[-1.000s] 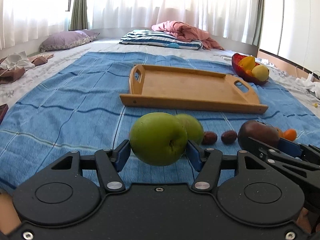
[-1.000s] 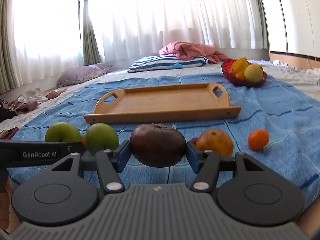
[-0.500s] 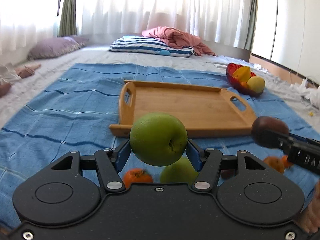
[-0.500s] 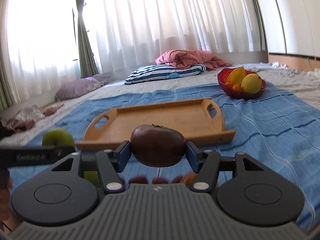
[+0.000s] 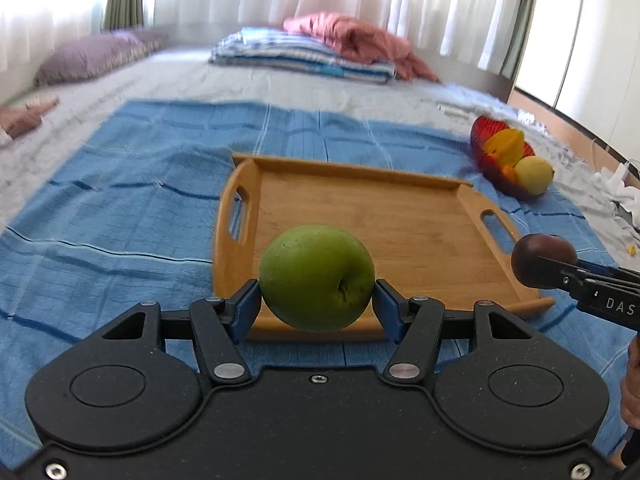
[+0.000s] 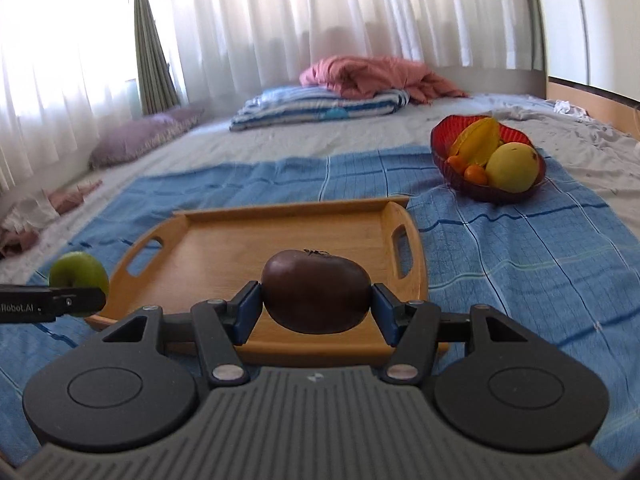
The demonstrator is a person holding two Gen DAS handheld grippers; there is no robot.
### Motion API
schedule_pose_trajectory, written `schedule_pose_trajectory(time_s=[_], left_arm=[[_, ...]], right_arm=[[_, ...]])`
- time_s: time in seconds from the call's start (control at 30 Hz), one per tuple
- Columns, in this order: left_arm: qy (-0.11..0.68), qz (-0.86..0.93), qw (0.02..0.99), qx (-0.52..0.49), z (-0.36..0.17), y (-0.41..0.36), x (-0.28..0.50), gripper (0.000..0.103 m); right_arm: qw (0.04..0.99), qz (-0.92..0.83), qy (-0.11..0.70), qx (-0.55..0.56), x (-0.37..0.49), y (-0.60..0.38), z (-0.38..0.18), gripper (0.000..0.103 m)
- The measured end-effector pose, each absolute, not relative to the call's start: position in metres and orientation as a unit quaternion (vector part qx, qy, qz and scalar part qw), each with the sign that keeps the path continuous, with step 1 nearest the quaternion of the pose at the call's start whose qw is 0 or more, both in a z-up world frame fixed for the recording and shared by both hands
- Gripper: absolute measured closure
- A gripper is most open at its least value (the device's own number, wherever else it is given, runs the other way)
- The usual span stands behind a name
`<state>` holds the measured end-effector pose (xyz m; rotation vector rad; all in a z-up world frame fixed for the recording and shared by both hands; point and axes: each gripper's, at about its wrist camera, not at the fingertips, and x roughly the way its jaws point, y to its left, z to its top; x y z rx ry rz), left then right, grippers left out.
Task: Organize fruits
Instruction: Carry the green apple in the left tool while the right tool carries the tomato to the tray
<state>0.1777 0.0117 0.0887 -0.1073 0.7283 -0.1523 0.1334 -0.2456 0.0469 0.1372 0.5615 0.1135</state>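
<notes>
My left gripper [image 5: 317,300] is shut on a green apple [image 5: 317,276], held in the air over the near edge of the wooden tray [image 5: 400,216]. My right gripper [image 6: 316,304] is shut on a dark brown round fruit [image 6: 316,291], also above the tray's [image 6: 256,240] near edge. In the left wrist view the brown fruit [image 5: 542,258] shows at the right, clamped in the other gripper. The apple [image 6: 78,276] appears at the left of the right wrist view. The tray has nothing on it.
A red bowl [image 6: 442,148] with a yellow starfruit, a yellow-green fruit and small oranges stands right of the tray on the blue cloth [image 5: 120,208]. Folded bedding [image 6: 320,104] and a purple pillow [image 5: 88,56] lie at the back by the curtains.
Both grippers have risen and moved forward toward the tray with their fruits. The loose fruits on the cloth have dropped out of sight below the grippers.
</notes>
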Motion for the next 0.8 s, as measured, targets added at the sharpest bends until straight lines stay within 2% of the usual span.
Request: schedule_pose_trajectory(time_s=[0.4, 0.8], left_arm=[[0.415, -0.05, 0.907, -0.053, 0.055, 0.003, 0.244, 0.044], [0.4, -0.048, 0.914, -0.036, 0.04, -0.003, 0.254, 0.044]], right_arm=[[0.932, 0.033, 0.354, 0.064, 0.202, -0.245, 0.024, 0.041], [0.944, 0.016, 0.329, 0.004, 0.197, -0.226, 0.013, 0.041]])
